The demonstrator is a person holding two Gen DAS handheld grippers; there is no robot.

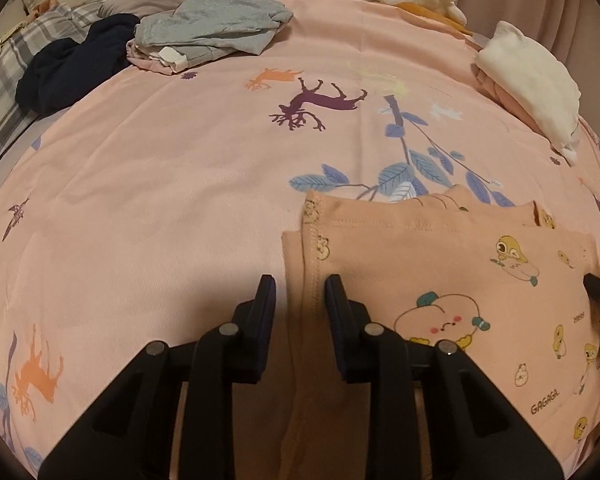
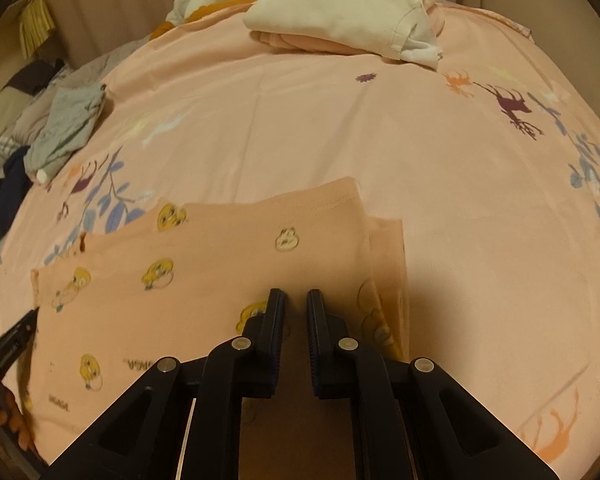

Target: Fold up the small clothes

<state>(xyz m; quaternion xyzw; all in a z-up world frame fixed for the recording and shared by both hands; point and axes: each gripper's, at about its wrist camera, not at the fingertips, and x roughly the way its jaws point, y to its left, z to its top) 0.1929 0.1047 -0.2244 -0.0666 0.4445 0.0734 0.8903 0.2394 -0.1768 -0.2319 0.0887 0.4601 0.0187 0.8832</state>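
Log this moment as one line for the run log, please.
task: fold small clothes | left gripper: astride left edge of peach cartoon-print garment | right gripper: shut, over garment's right end | surface: pink bedspread

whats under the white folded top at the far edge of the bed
A folded pink garment shows beneath the white top, both on the pink bedsheet. Anything deeper in that stack is covered.

The bed [image 1: 160, 184] lies bare mid-sheet; the grey clothes pile [image 1: 208, 28] and cream clothes pile [image 2: 340, 12] block the far edge.
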